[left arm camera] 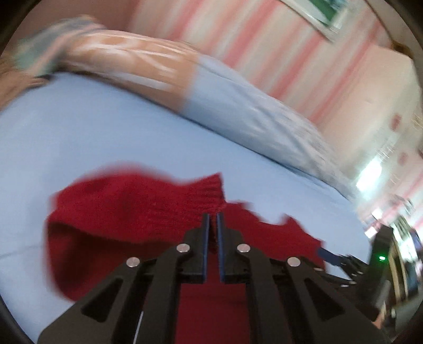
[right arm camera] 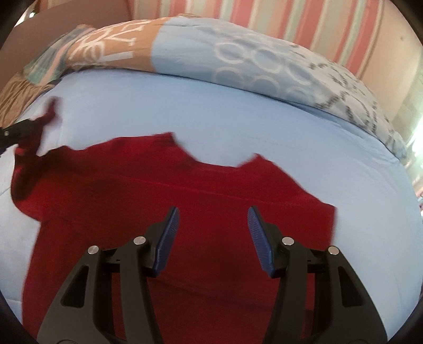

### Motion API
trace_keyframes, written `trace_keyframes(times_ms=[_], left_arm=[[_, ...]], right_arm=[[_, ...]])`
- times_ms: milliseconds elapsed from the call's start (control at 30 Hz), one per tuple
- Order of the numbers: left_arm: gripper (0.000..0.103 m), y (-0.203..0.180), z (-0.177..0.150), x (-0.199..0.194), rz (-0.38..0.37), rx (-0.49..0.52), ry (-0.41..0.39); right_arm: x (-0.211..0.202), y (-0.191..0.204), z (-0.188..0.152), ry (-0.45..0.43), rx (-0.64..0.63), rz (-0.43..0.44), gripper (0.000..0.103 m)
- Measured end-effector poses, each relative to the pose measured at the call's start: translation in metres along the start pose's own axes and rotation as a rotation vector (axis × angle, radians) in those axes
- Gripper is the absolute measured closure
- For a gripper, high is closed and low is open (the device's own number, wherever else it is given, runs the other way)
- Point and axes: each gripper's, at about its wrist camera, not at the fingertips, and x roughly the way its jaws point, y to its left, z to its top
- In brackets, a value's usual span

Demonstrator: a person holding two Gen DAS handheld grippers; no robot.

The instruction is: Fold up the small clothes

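Note:
A small red knit sweater point(right arm camera: 185, 201) lies on a light blue bed sheet point(right arm camera: 185, 105). My left gripper point(left arm camera: 213, 219) is shut on the sweater's left sleeve point(left arm camera: 148, 203), near its ribbed cuff, and holds it lifted above the body. It also shows at the left edge of the right wrist view point(right arm camera: 34, 124) with red cloth in it. My right gripper point(right arm camera: 212, 211) is open and empty, hovering over the sweater's body below the neckline. It shows at the right in the left wrist view point(left arm camera: 330, 256).
A rolled patterned quilt point(right arm camera: 238, 58), orange and pale blue, lies along the far side of the bed. Behind it is a pink striped wall point(right arm camera: 264, 18). A bright window point(left arm camera: 375, 169) is at the right.

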Motion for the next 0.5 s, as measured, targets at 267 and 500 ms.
trace_keyframes(times_ms=[267,500], left_arm=[[0.103,-0.094,-0.056,0.095,-0.072,0.154,0.209],[0.049,-0.073,-0.090,0.071,0.106,0.329,0.233]], right_arm=[[0.008,-0.076,-0.030,0.049,0.113,-0.064,0.048],[0.016,-0.055,-0.037,0.057,0.108,0.051,0.048]])
